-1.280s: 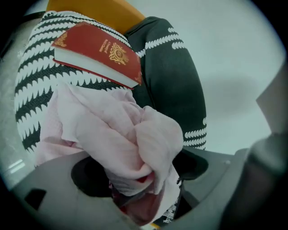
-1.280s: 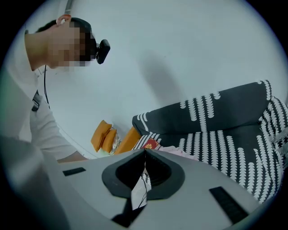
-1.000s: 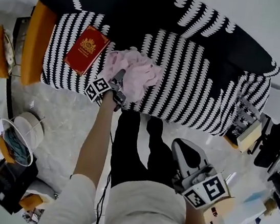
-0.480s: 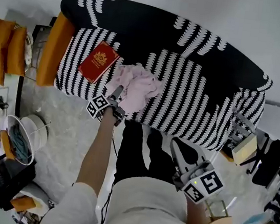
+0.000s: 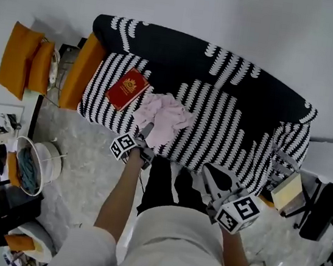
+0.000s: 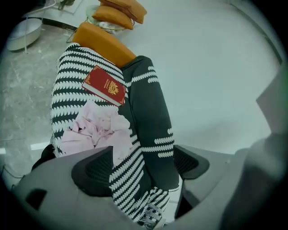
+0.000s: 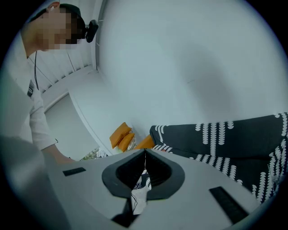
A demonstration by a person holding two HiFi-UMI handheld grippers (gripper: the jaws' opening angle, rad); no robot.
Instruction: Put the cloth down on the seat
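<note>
Sofa (image 5: 235, 126) is black with rows of little white scallop stripes, plus an orange arm (image 5: 81, 73) on one end. The cloth (image 5: 166, 116) on it is pale pink, and the book (image 5: 127, 88) is deep red with a gold crest. Two cushions (image 5: 26, 60) are the same orange. Floor (image 5: 84, 148) is grey marbled, wall (image 5: 232, 15) plain white. Left claw (image 6: 143, 164) is grey with black pads (image 6: 92, 168).

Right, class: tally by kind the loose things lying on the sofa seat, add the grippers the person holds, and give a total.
Red book: 1
Pink cloth: 1
Grippers, left gripper and right gripper: 2
Total: 4
</note>
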